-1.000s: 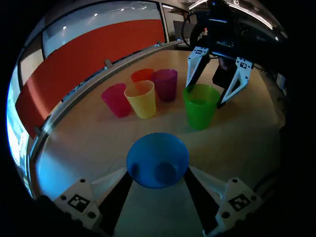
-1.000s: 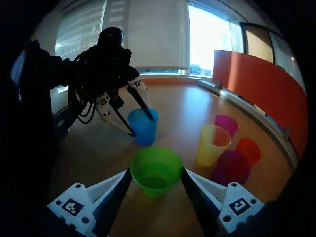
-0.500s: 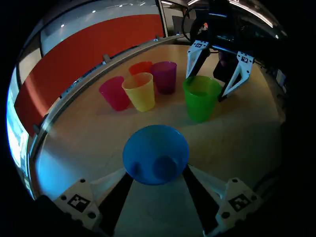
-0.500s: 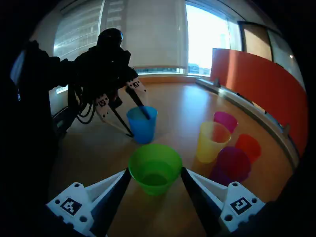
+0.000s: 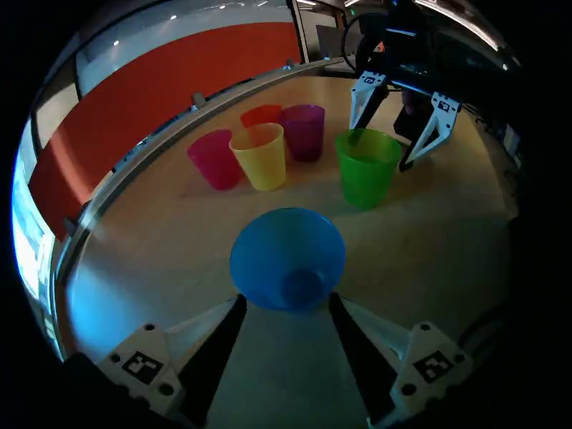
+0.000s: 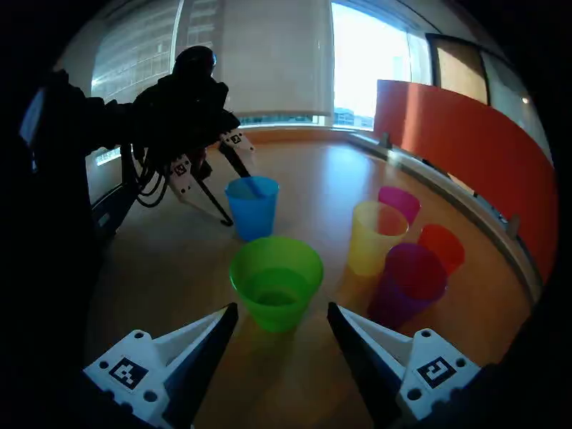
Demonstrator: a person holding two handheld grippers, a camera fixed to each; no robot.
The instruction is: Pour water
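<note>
Left gripper [image 5: 286,302]: fingers apart, blue cup [image 5: 287,257] just in front of the tips.
Right gripper [image 6: 279,311]: fingers apart, green cup [image 6: 276,280] just in front.
Both cups: upright on the wooden table [image 6: 322,186], near each other.
Other cups: 4 bunched to the green cup's right, pink [image 6: 398,204], yellow [image 6: 377,236], orange [image 6: 441,247], purple [image 6: 409,282].

The blue cup [image 5: 287,259] is smooth, glossy, translucent plastic. So are the green cup [image 6: 276,279] and, above centre in the left gripper view, the yellow cup [image 5: 262,154], pink cup [image 5: 214,159], purple cup [image 5: 304,132] and orange cup [image 5: 259,114]. The surface [image 5: 443,236] looks like pale wood, smooth with a soft sheen. The left gripper's fingers [image 5: 186,336] and right gripper's fingers [image 6: 179,339] are matt white plastic, black inside. The red panel [image 5: 157,86], upper left, is matt.
</note>
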